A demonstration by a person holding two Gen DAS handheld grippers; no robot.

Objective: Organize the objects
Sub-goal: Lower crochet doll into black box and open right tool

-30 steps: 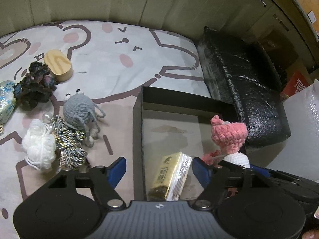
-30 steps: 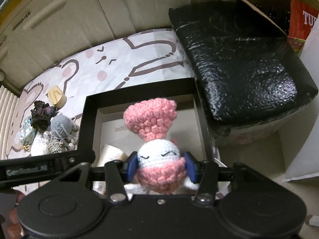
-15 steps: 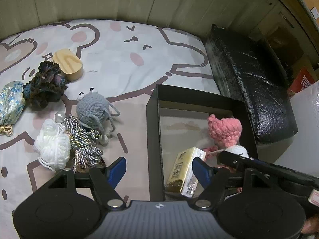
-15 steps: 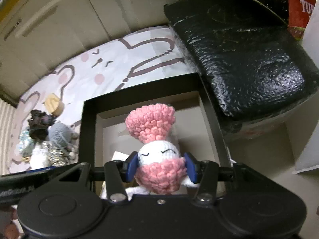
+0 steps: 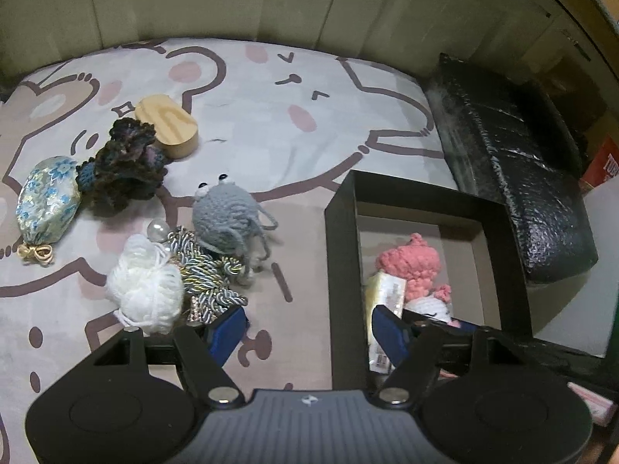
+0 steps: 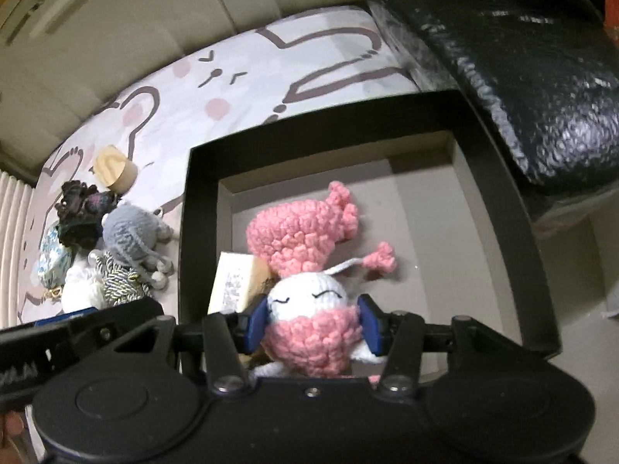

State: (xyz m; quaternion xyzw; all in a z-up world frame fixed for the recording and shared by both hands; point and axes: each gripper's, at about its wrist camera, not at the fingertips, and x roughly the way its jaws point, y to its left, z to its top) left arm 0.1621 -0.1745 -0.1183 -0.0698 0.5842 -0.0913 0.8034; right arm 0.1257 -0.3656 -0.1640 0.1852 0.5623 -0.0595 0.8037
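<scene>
The right tool (image 6: 313, 326) reaches down into the black box (image 6: 201, 208), and the pink-and-white crochet doll (image 6: 309, 309) sits between its blue pads, low inside the box. Its jaws are easing apart, though the pads look as if they touch the doll's sides. The doll's pink hat points toward the far wall of the box, and a small yellow packet (image 6: 236, 282) lies in the box just beside it, on the side nearest the pile of trinkets.

The left tool (image 5: 309, 332) hangs over the near left wall of the box with its pads spread wide and nothing between them. One pad is outside the box over the cartoon-print sheet (image 5: 271, 116); the other is above the packet.

Outside the box, well apart from it, sit a grey crochet creature (image 5: 226, 216), a white yarn ball (image 5: 149, 290), a bundle of twisted cord (image 5: 205, 274), a dark crochet flower (image 5: 127, 162), a brocade pouch (image 5: 48, 197) and a wooden block (image 5: 168, 123).
</scene>
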